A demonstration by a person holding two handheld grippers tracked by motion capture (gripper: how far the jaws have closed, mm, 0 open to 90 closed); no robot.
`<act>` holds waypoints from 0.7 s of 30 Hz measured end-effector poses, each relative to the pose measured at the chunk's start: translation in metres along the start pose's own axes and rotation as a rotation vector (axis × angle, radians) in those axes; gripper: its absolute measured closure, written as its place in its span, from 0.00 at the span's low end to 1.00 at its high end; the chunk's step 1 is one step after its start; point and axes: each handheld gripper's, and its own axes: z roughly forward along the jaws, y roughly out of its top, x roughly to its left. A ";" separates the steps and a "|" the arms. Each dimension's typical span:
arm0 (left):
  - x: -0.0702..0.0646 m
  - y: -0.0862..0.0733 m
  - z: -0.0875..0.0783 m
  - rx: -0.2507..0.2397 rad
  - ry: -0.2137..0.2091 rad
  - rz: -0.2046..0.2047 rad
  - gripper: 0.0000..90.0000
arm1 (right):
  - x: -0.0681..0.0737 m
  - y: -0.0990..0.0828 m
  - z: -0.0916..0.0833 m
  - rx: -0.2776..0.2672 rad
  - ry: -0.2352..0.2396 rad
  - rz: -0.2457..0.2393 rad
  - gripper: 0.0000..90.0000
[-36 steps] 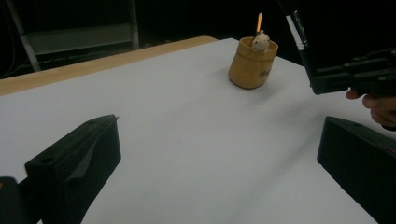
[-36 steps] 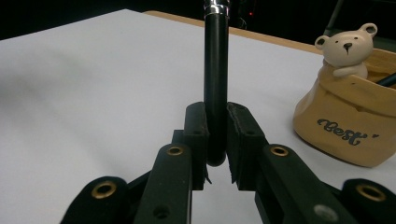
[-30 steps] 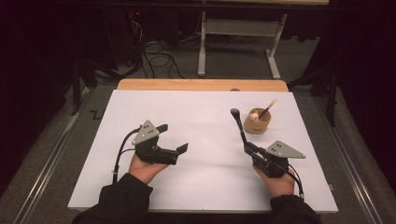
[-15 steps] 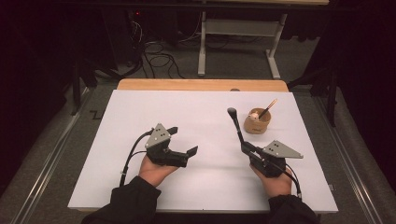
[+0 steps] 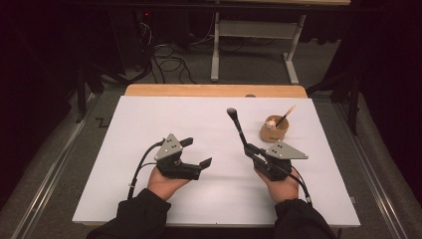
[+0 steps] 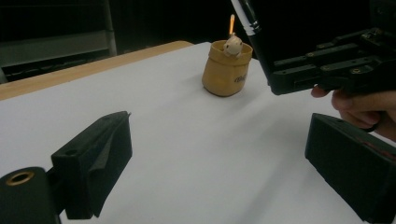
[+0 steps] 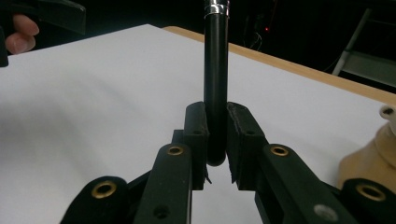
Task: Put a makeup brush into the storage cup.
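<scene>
- High view: right tool [image 5: 251,151] is clamped on the brush [image 5: 236,124] handle, tip raised over the tabletop [image 5: 149,119], probably headed for the cup [image 5: 275,130] nearby.
- Left tool [image 5: 196,152] open, jaws just been closing a bit, nothing between them.

Bright, evenly lit tabletop; dark surroundings; near parts slightly soft.

Worktop [image 5: 149,124]: white sheet over a wooden edge. Beyond the tongs: floor cables [image 5: 166,62] and a white desk frame [image 5: 254,45].
</scene>
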 end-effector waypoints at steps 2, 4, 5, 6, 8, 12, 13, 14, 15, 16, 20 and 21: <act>0.000 0.000 -0.001 -0.004 0.000 0.000 0.09 | 0.003 0.004 0.003 -0.009 0.003 0.000 0.90; 0.000 0.000 -0.002 -0.006 -0.002 -0.010 0.09 | 0.006 0.008 0.007 -0.023 0.014 -0.001 0.90; 0.001 0.000 -0.002 -0.007 -0.006 -0.017 0.09 | 0.008 0.009 0.009 -0.028 0.016 -0.001 0.90; 0.001 0.000 -0.002 -0.007 -0.007 -0.023 0.08 | 0.009 0.011 0.011 -0.029 0.019 -0.002 0.90; 0.002 0.000 -0.003 -0.008 -0.010 -0.034 0.08 | 0.013 0.015 0.015 -0.038 0.026 -0.007 0.90; 0.004 0.001 -0.005 -0.012 -0.016 -0.054 0.08 | 0.021 0.019 0.023 -0.048 0.041 -0.021 0.90; 0.004 0.001 -0.005 -0.013 -0.015 -0.058 0.08 | 0.023 0.020 0.024 -0.050 0.042 -0.024 0.90; 0.005 0.000 -0.005 -0.015 -0.015 -0.063 0.08 | 0.025 0.020 0.026 -0.052 0.045 -0.028 0.90; 0.005 0.000 -0.005 -0.015 -0.015 -0.064 0.08 | 0.026 0.020 0.027 -0.056 0.050 -0.027 0.90; 0.005 0.000 -0.006 -0.015 -0.014 -0.066 0.07 | 0.028 0.019 0.028 -0.057 0.051 -0.030 0.90; 0.006 0.000 -0.007 -0.019 -0.011 -0.076 0.07 | 0.033 0.015 0.029 -0.061 0.062 -0.044 0.90; 0.006 0.000 -0.007 -0.022 -0.012 -0.079 0.07 | 0.034 0.014 0.030 -0.058 0.067 -0.041 0.90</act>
